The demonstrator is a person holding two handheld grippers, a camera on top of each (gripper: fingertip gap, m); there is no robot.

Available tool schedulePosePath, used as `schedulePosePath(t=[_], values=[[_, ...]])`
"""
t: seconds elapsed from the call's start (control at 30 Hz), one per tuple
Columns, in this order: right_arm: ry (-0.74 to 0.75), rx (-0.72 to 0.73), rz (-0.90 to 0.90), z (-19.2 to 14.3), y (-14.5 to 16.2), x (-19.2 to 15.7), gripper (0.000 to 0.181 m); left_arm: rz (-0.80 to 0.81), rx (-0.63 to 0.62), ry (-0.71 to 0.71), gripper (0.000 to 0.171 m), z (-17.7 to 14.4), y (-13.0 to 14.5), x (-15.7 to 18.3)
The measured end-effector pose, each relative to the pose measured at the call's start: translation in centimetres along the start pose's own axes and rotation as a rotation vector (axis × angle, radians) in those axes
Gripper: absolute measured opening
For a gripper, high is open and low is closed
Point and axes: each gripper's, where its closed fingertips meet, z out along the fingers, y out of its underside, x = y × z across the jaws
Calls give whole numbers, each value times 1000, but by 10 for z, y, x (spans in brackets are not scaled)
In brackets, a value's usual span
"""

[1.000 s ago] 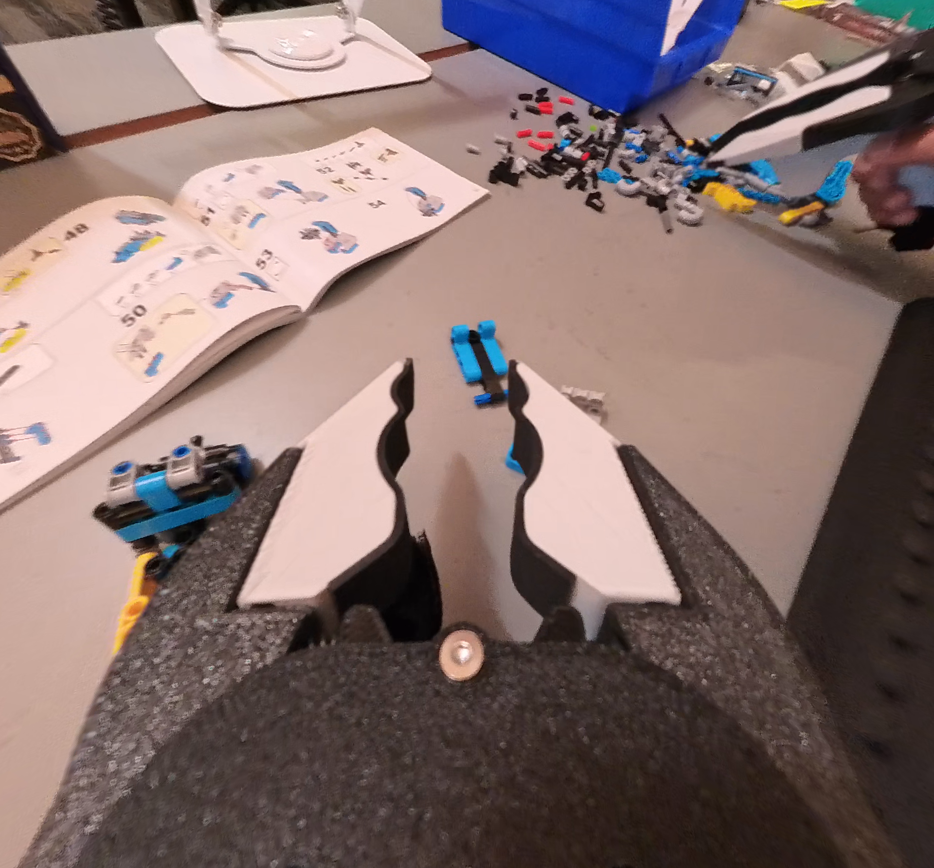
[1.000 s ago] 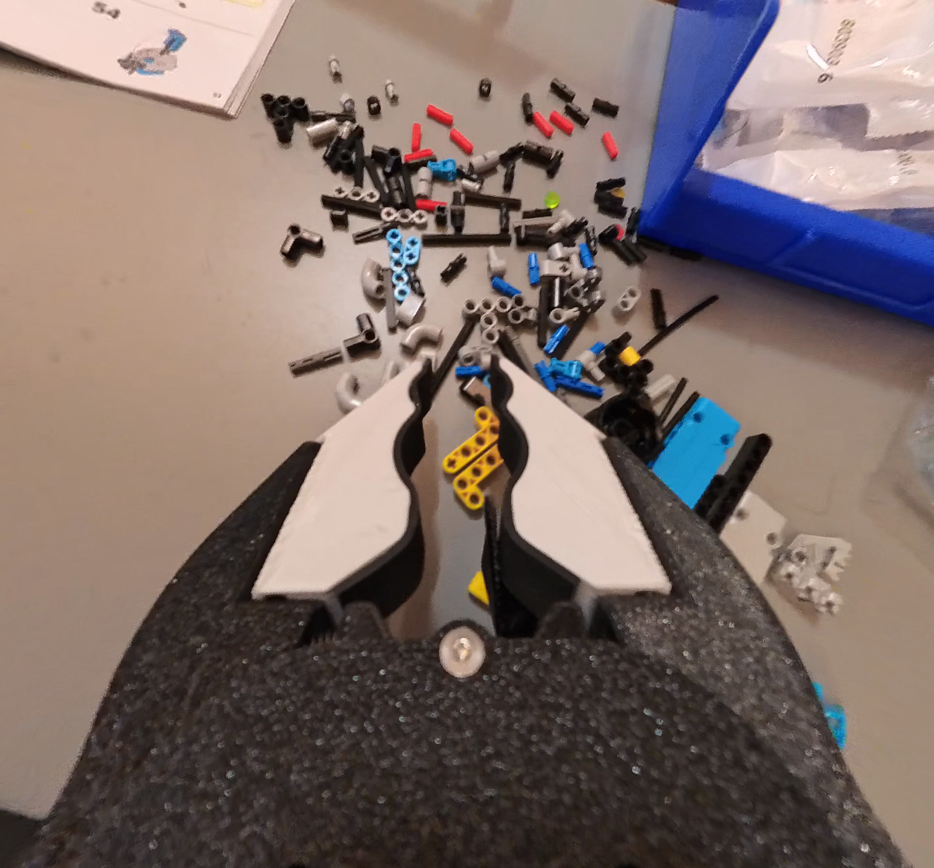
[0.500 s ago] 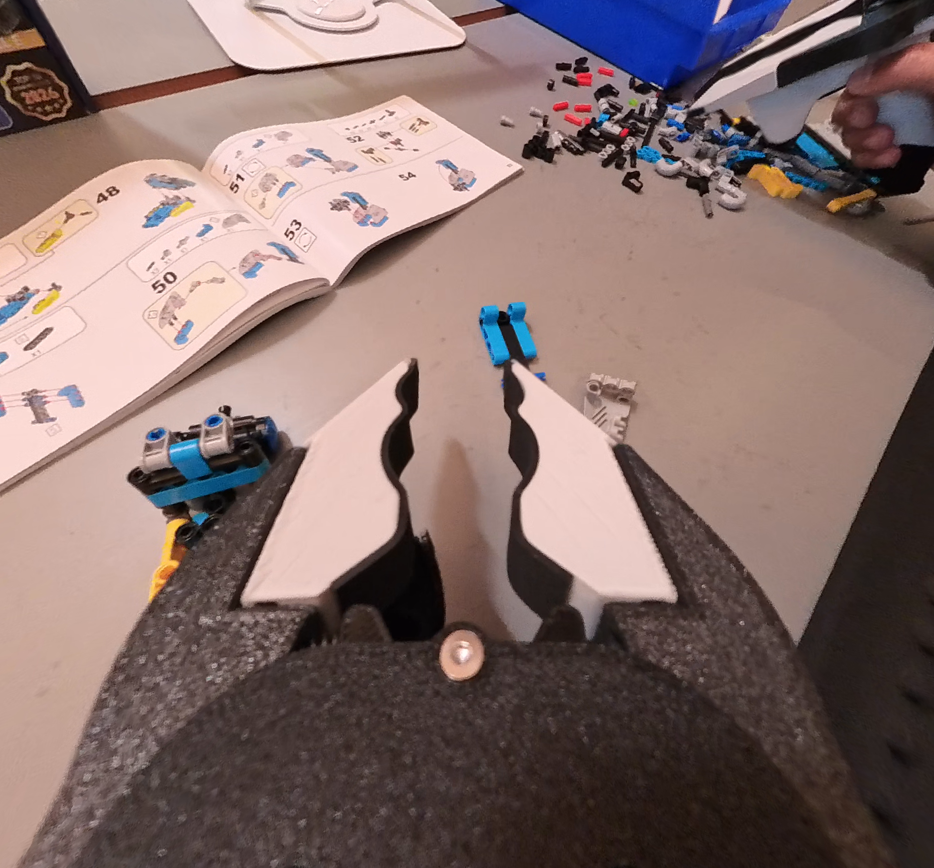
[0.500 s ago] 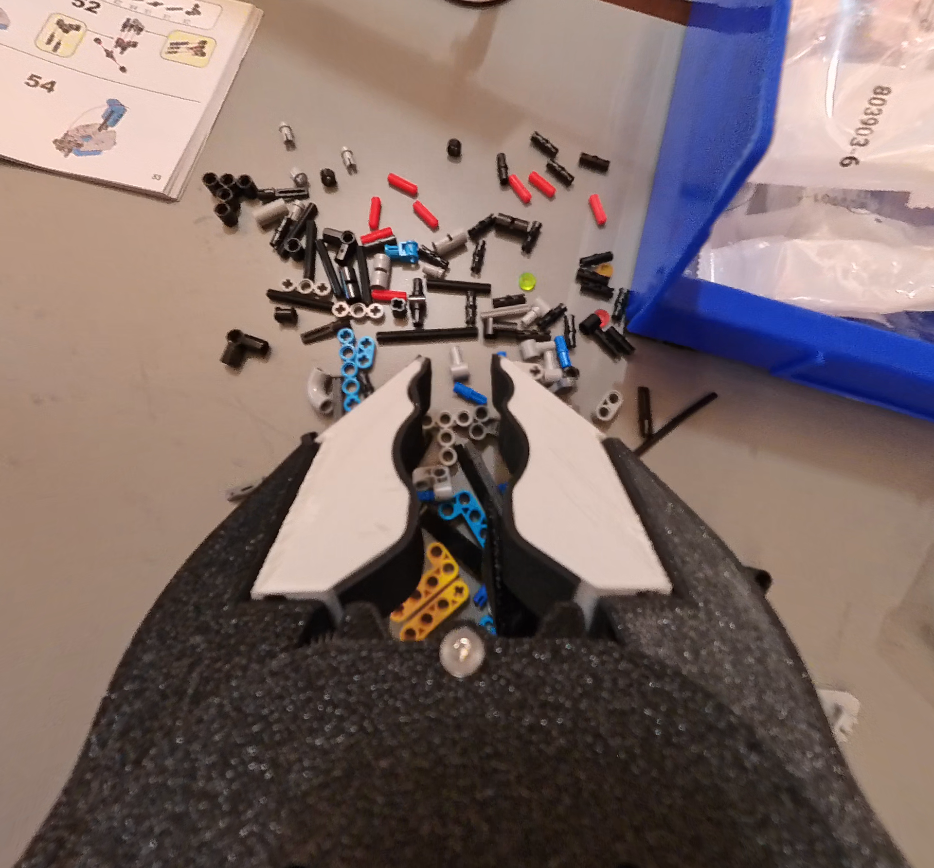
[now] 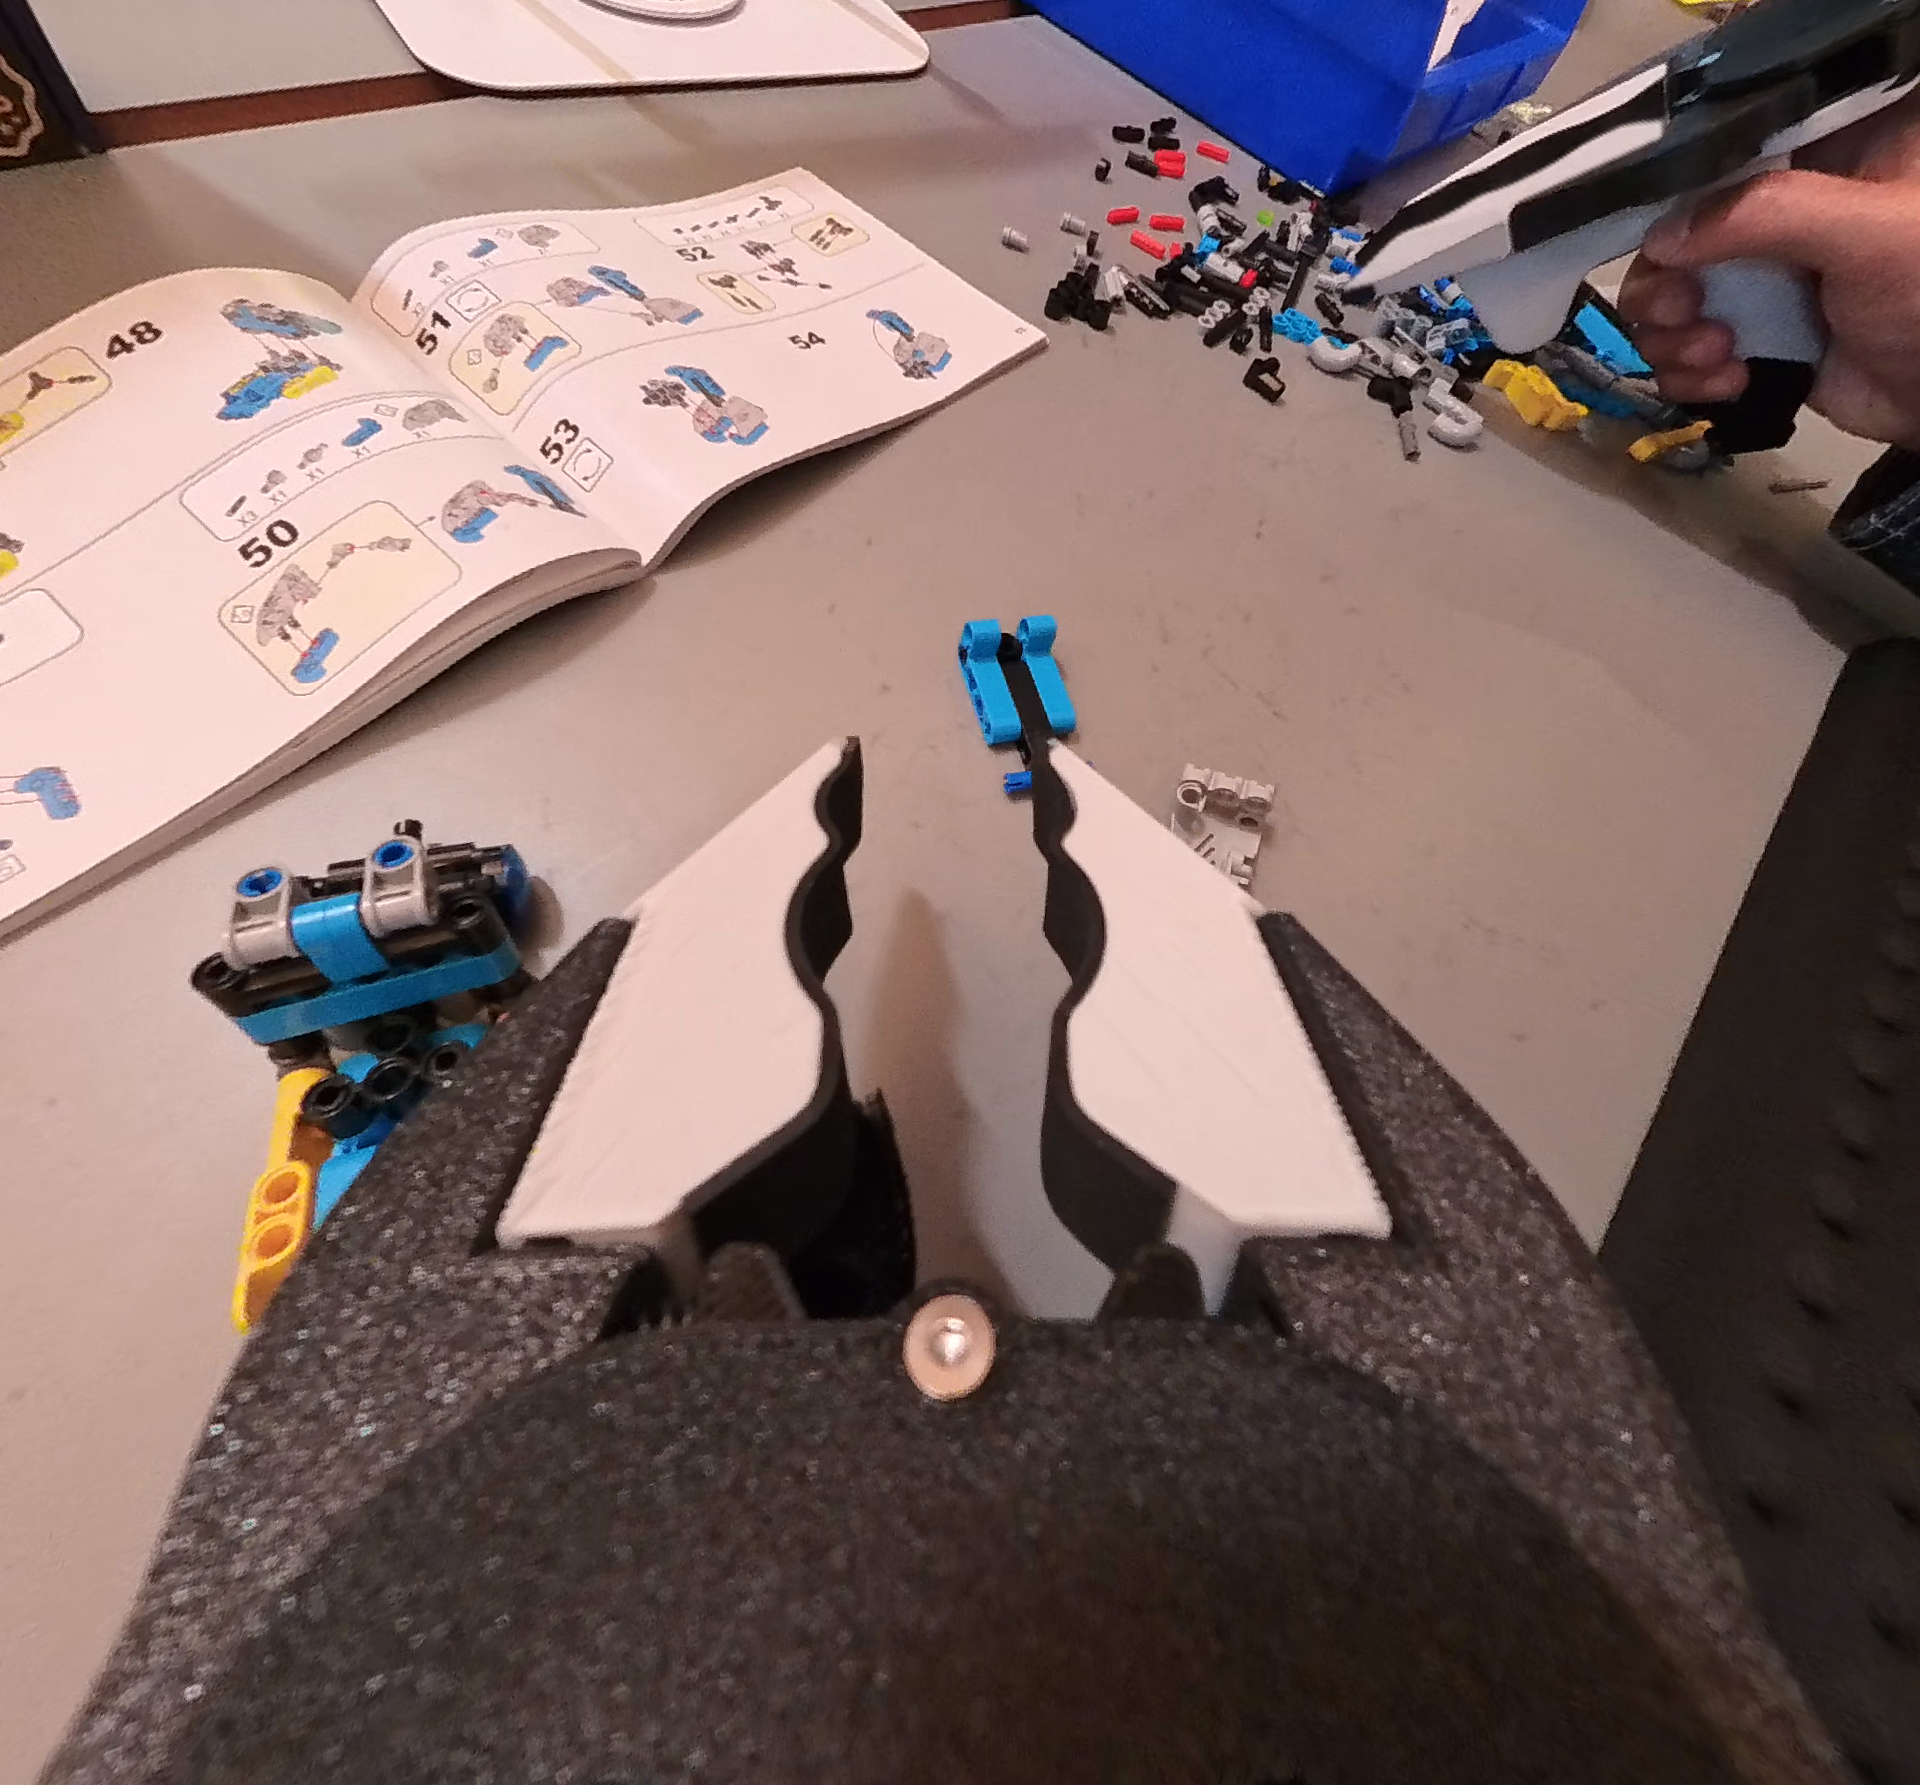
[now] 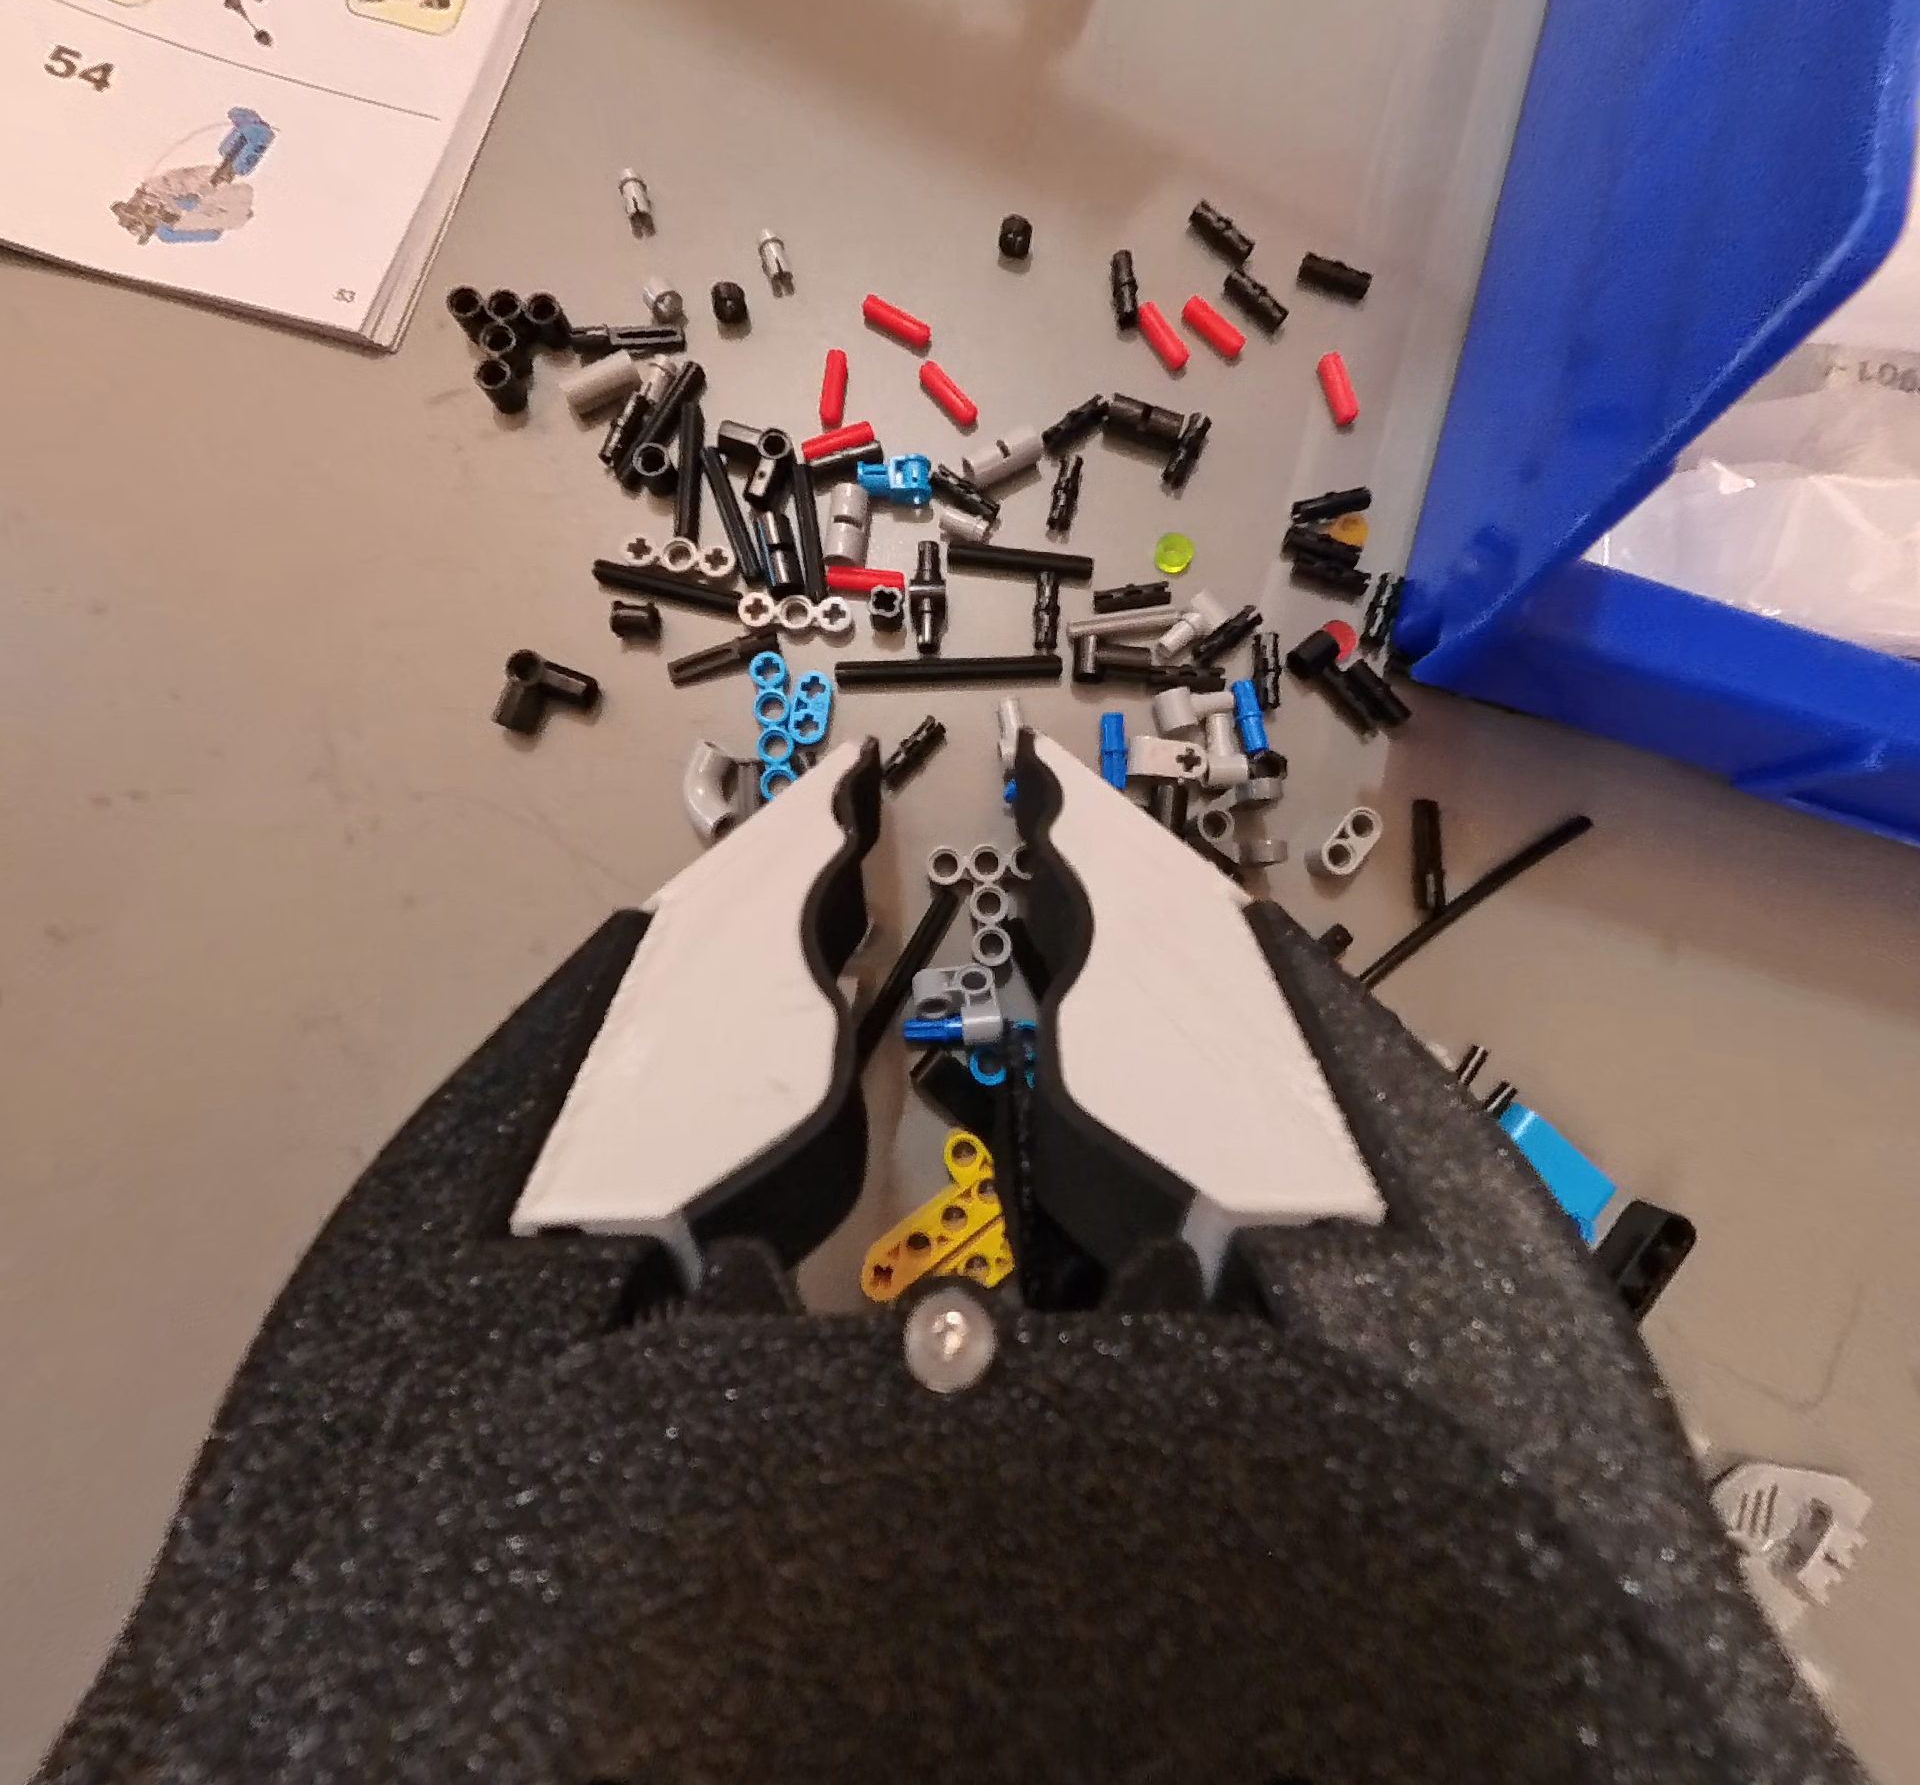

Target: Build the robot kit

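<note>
Here the left gripper (image 5: 951,764) hangs with jaws apart and empty above the grey tabletop (image 5: 1351,655), just short of a small blue-and-black brick assembly (image 5: 1013,686). The right gripper (image 6: 945,748) is likewise spread, holding nothing, over a scattered pile of small black, red, grey and blue plastic pins and beams (image 6: 935,530). Closing there could pinch 2 neighbours, since parts touch. Only the left wrist view shows the open instruction booklet (image 5: 416,447) whole; only the right shows the yellow beam (image 6: 940,1226) beneath its jaws.

Open booklet (image 5: 416,447), blue bin (image 5: 1247,0), scattered parts (image 6: 935,530).
</note>
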Motion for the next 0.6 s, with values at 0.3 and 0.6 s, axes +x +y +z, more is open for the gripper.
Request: schedulePosePath(t=[0.3, 0.6], values=[[-7, -6, 31, 1, 6, 9, 24, -1, -8, 0, 33, 1, 1, 0], [-49, 24, 79, 4, 0, 10, 21, -3, -10, -2, 33, 1, 2, -1]])
